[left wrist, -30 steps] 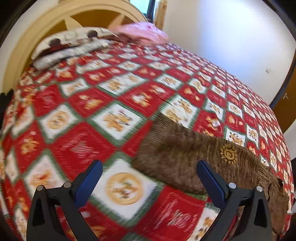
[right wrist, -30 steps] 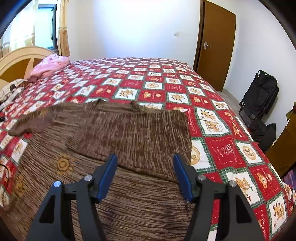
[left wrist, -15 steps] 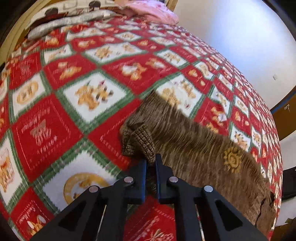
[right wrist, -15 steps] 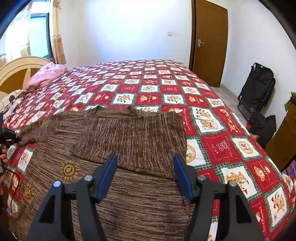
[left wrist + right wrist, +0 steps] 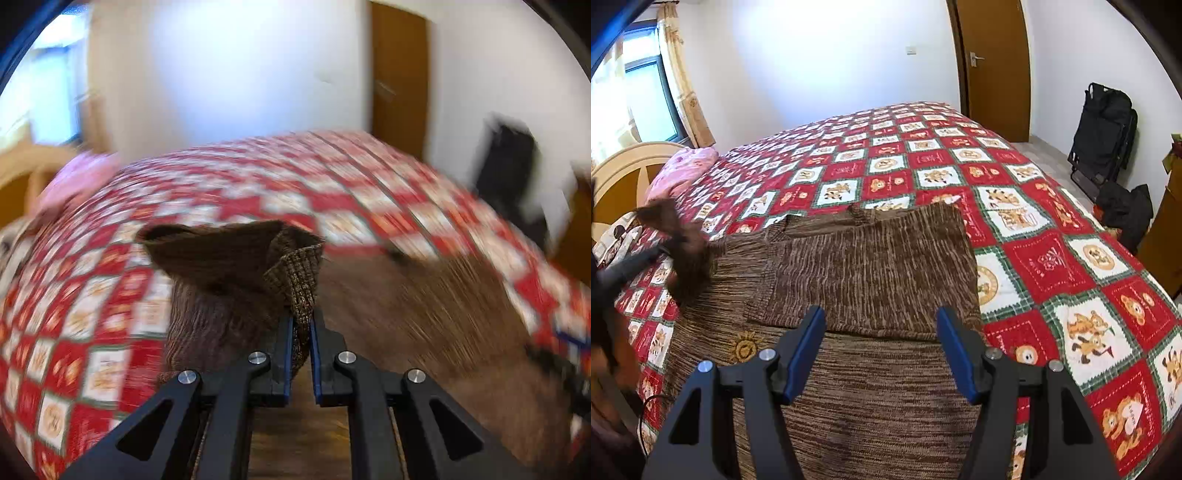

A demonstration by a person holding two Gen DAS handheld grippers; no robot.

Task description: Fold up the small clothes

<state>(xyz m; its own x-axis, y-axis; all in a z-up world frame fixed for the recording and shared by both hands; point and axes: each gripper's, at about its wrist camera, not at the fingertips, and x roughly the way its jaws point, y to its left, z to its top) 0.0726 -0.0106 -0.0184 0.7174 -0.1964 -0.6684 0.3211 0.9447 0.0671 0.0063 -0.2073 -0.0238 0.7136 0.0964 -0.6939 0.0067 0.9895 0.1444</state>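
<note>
A brown knitted sweater (image 5: 871,280) lies spread on the bed, its right sleeve folded in across the body. My left gripper (image 5: 301,325) is shut on the cuff of the left sleeve (image 5: 299,273) and holds it lifted above the bed; the raised sleeve (image 5: 683,243) shows blurred at the left of the right wrist view. My right gripper (image 5: 881,350) is open and empty, hovering over the sweater's lower body.
The bed has a red, white and green patchwork quilt (image 5: 1052,258). A pink pillow (image 5: 683,173) and cream headboard (image 5: 624,166) are at the far left. A brown door (image 5: 993,66) and black bags (image 5: 1108,129) stand beyond the bed on the right.
My left gripper came down onto the sleeve cuff, shut on it, then lifted it and swung it toward the sweater's body. The right gripper stayed open, barely moving.
</note>
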